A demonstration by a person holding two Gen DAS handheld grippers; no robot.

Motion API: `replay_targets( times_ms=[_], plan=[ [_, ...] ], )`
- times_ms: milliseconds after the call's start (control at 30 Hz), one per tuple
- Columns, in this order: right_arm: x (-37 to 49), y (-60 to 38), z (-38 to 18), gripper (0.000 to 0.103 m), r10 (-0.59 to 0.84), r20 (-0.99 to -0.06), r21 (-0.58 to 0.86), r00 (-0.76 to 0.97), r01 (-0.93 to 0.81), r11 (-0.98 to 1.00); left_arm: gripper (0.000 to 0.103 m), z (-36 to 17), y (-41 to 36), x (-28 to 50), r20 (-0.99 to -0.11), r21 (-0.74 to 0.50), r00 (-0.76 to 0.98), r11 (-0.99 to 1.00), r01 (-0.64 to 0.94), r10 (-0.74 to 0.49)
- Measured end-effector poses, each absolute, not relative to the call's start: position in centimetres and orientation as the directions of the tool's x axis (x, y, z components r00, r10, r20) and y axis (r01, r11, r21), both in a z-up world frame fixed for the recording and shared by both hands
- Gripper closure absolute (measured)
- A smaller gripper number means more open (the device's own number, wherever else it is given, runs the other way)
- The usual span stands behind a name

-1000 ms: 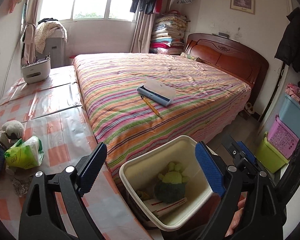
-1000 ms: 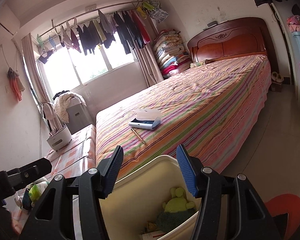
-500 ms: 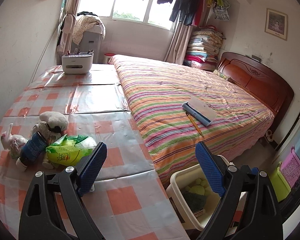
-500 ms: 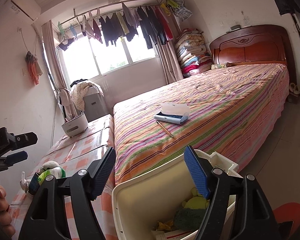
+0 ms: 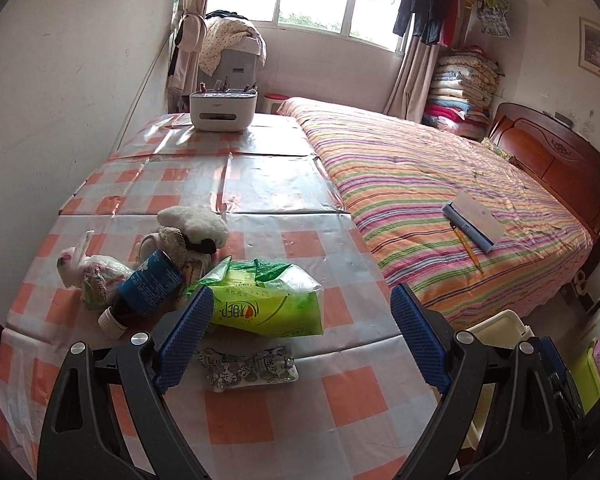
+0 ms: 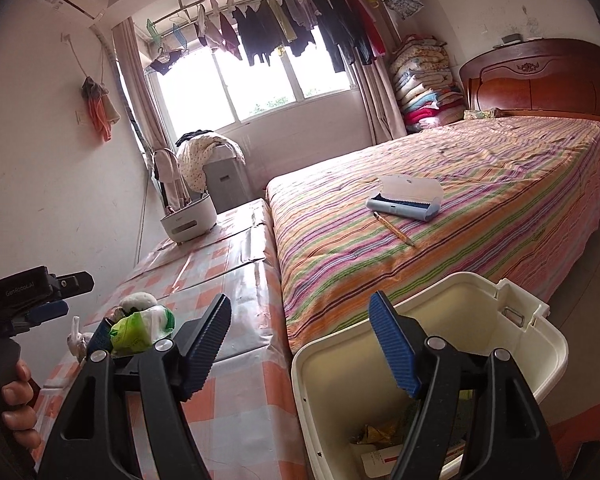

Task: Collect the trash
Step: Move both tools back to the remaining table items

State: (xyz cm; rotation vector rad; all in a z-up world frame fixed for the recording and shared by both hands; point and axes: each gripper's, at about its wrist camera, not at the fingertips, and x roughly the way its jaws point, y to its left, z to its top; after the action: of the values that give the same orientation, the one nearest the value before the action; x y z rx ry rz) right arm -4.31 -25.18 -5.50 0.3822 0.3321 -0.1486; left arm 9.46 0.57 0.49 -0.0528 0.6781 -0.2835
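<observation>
Green tissue pack (image 5: 266, 306) lies on the near table (image 5: 260, 184), just beyond the wide-open left gripper (image 5: 298, 336). Best approach: straddle it squarely. Right gripper (image 6: 300, 344), also wide, hovers by the bin (image 6: 548, 356).

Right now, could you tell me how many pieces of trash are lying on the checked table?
5 in view: white knotted bag, blue bottle, green packet, crumpled wrapper, fluffy white thing. More may hide beneath the pile.
</observation>
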Motion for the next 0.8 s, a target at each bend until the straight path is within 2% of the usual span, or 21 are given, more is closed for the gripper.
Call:
replay_targets(
  times_ms=[267, 467, 567, 667, 800],
  plan=[
    [-1.9, -22.0, -5.4, 0.033, 0.064, -0.359, 0.33, 0.931, 0.063, 0.942, 0.014, 0.0, 5.4, 12.2, -0.638, -0.074, 0.747, 0.98, 0.182, -0.187],
    [-0.2, -18.6, -4.8, 0.033, 0.227, -0.354, 0.268, 0.907, -0.134, 0.954, 0.014, 0.0, 8.6, 14.1, -0.655, -0.144, 0.717, 0.971, 0.19, -0.238],
    [0.4, -16.5, -4.7, 0.028, 0.285, -0.363, 0.22, 0.887, -0.216, 0.951, 0.014, -0.1, 9.7, 15.0, -0.662, -0.173, 0.702, 0.965, 0.195, -0.261],
    [1.3, -14.6, -4.6, 0.028, 0.331, -0.38, 0.175, 0.863, -0.284, 0.943, 0.014, -0.6, 10.3, 15.9, -0.679, -0.186, 0.682, 0.962, 0.199, -0.272],
    [3.7, -13.2, -5.0, 0.028, 0.381, -0.43, 0.208, 0.819, -0.321, 0.924, 0.014, -1.6, 10.5, 17.0, -0.712, -0.187, 0.649, 0.963, 0.194, -0.269]
  ],
)
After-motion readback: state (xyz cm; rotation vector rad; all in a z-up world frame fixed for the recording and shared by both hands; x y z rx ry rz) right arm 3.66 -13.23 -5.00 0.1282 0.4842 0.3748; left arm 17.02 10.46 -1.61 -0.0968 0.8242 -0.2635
